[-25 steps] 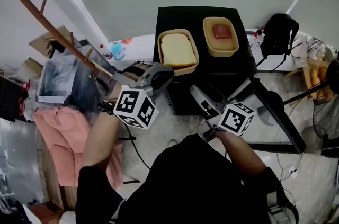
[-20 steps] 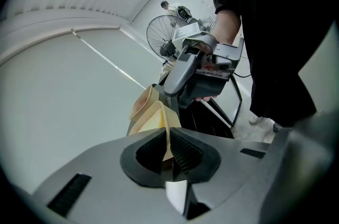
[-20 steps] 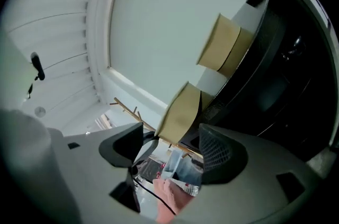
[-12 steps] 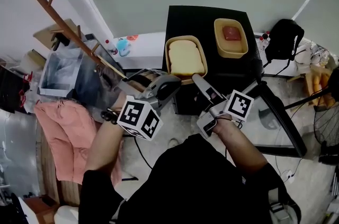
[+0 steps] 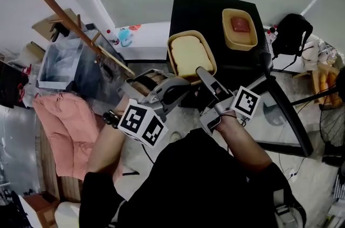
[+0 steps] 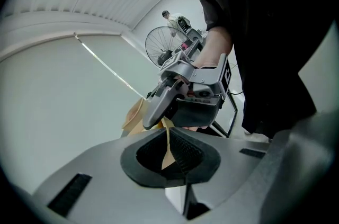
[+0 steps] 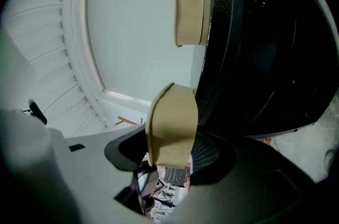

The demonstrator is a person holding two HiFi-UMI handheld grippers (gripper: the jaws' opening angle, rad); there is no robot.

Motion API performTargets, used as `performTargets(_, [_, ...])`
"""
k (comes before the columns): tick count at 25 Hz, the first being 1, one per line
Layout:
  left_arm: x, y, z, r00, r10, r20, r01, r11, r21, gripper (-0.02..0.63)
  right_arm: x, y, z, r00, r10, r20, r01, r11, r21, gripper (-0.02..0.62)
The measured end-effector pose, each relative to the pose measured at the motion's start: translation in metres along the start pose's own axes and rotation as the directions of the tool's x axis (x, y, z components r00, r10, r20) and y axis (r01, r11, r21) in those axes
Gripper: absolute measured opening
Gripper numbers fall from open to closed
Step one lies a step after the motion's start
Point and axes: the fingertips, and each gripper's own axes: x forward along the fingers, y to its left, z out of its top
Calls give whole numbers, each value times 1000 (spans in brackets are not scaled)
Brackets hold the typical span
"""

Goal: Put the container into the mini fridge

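Note:
Two tan containers stand on top of the black mini fridge (image 5: 207, 11). The near container (image 5: 190, 54) holds something pale yellow. The far one (image 5: 240, 27) holds something red. My right gripper (image 5: 205, 73) is rolled onto its side at the near container's front rim. In the right gripper view that container's end (image 7: 172, 122) fills the gap between the pads, and the jaws have just been closing on it. My left gripper (image 5: 183, 93) hangs shut and empty to the left, below the fridge top. In the left gripper view the shut jaws point at the right gripper (image 6: 185, 91).
The fridge's glass door (image 5: 280, 119) stands swung open at the right. A wooden coat rack (image 5: 59, 11) and pink cloth (image 5: 59, 130) lie at the left. A black bag (image 5: 291, 33) and a fan (image 5: 331, 119) sit at the right. The person's dark torso (image 5: 199, 184) fills the bottom.
My right gripper has rolled onto its side, reached up to the near container's rim and narrowed its jaws around it. My left gripper has drifted right, towards the fridge.

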Motion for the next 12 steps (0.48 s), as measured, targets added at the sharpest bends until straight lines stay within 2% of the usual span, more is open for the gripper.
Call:
performTargets(4, [-4, -5, 0, 999, 37, 28, -36, 998, -42, 35, -6, 1, -4, 999, 48, -3, -48, 998, 28, 232])
performTargets(6, [-8, -9, -2, 996, 81, 47, -77, 993, -93, 44, -11, 1, -7, 998, 63, -7, -63, 998, 18, 230])
performTargets(7, [-11, -12, -2, 992, 103, 66, -94, 986, -135, 69, -14, 2, -9, 997, 71, -13, -71, 997, 11, 229])
performTargets(10, [-20, -19, 1, 976, 163, 142, -115, 948, -296, 112, -23, 3, -16, 995, 92, -33, -92, 996, -3, 229])
performTargets(12, [-25, -23, 1, 967, 198, 158, -130, 923, -363, 113, -30, 4, -19, 994, 103, -38, -103, 995, 0, 227])
